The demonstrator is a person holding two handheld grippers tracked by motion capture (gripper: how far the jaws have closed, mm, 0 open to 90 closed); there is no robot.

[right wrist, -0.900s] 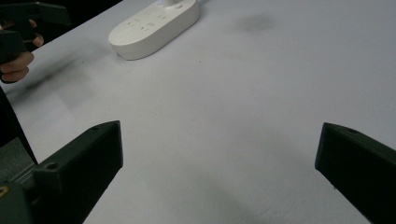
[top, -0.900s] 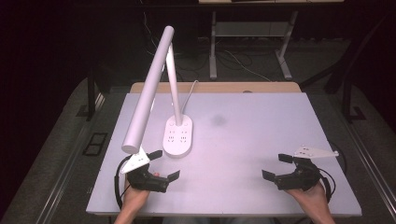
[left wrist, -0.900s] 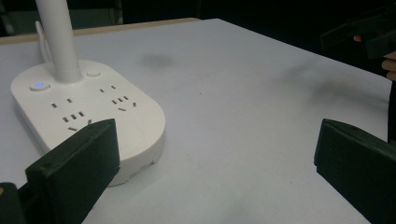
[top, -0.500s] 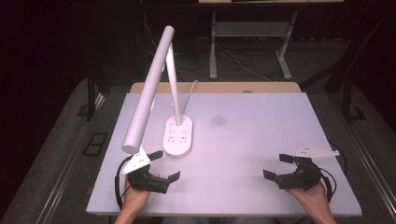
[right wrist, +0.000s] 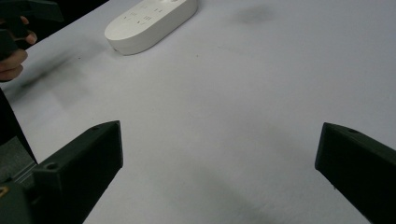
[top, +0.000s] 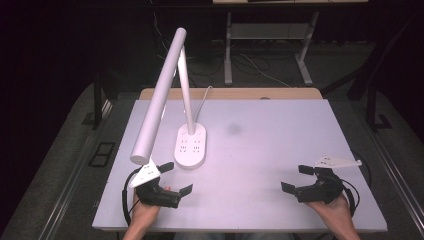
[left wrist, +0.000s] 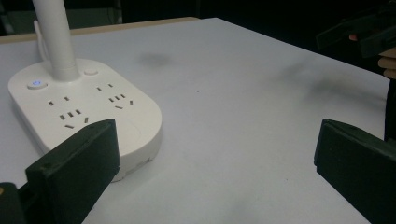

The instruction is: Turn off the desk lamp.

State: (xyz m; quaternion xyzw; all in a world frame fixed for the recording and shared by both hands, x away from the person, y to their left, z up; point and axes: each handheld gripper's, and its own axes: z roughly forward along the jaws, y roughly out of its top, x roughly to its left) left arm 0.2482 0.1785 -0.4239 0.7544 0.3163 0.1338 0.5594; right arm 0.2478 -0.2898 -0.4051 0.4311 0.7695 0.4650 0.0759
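The desk lamp's socket base [top: 190,146] stands on the bench [top: 260,150] just ahead of the left hand-held gripper [top: 172,176], long axis running away from it, far from the right hand-held gripper [top: 297,179]; both gape wide, empty.

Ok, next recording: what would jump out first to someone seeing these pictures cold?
The tall white desk lamp dominates: its long tube head slants over the left half of the pale grey table, rising from a white oval base with power sockets. Near the table's front edge, the left gripper sits just before that base and the right gripper at the far right, both with black jaws spread wide and holding nothing.
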